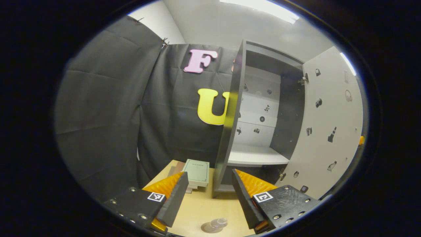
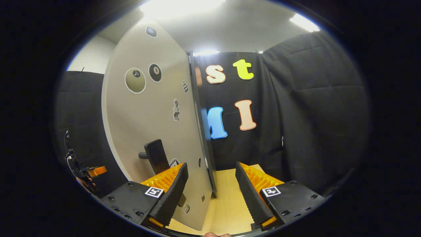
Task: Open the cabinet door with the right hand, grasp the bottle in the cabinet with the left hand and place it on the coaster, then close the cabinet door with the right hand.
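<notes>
Bottle [image 1: 219, 223], clear and small, is standing on the coaster [image 1: 210, 227] on the table [image 1: 197, 205], just below the left gripper [image 1: 208, 194], whose fingers are spread wide with nothing between them. So the placing looks done, and the door is what remains. The cabinet [image 1: 236, 108] is sitting open, its shelf [image 1: 253, 156] bare, the cabinet door [image 2: 154, 108] swung far out. In the right gripper view, the right gripper [image 2: 210, 189] is also gaping wide, straddling the door's lower free edge, with the dark handle [image 2: 156, 155] just to its left and untouched.

The risk I am seeing: the door could be pushed by its edge rather than the handle, slip off a finger, and slam, jolting the cabinet and table and toppling the light bottle. The left gripper, lifting away carelessly, could also clip the bottle. A stack of books [image 1: 196, 172] is lying beside the cabinet, out of the door's sweep, I judge.
</notes>
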A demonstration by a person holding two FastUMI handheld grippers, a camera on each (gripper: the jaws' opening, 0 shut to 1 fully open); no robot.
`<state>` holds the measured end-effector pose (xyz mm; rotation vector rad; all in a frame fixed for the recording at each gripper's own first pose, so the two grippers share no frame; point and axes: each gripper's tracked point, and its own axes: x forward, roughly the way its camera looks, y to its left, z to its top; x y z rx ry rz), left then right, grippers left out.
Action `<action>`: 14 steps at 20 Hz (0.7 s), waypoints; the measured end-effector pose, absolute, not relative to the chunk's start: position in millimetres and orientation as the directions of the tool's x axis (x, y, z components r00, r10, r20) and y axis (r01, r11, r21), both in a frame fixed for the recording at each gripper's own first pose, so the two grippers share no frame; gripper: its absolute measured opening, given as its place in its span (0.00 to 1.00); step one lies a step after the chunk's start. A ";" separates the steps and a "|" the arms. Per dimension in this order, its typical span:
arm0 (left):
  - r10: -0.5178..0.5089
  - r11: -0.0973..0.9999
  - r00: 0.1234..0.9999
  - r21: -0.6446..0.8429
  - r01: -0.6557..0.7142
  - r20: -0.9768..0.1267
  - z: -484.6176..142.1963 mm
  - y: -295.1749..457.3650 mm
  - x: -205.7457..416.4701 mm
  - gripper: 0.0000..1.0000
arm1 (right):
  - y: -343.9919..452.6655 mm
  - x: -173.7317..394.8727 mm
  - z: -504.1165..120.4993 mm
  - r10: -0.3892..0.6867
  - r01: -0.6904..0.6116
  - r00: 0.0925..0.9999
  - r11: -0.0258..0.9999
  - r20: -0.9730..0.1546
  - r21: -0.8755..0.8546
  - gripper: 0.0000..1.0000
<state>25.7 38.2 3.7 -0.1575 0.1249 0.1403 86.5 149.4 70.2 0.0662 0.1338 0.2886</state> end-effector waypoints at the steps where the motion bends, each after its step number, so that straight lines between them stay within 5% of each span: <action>1: 0.127 0.977 0.982 -0.153 -0.148 -0.139 1.5 42.6 26.0 0.80 | 160.6 84.9 68.6 0.298 -0.289 0.947 0.954 -0.124 0.083 0.93; 3: 0.115 0.976 0.983 -0.167 -0.138 -0.144 -2.0 48.0 24.3 0.80 | 182.2 76.6 66.8 0.315 -0.306 0.941 0.948 -0.125 0.085 0.88; 14: 0.120 0.983 0.979 -0.120 -0.141 -0.165 -18.7 103.3 2.4 0.80 | 262.6 71.9 61.9 0.372 -0.364 0.922 0.927 -0.102 0.092 0.93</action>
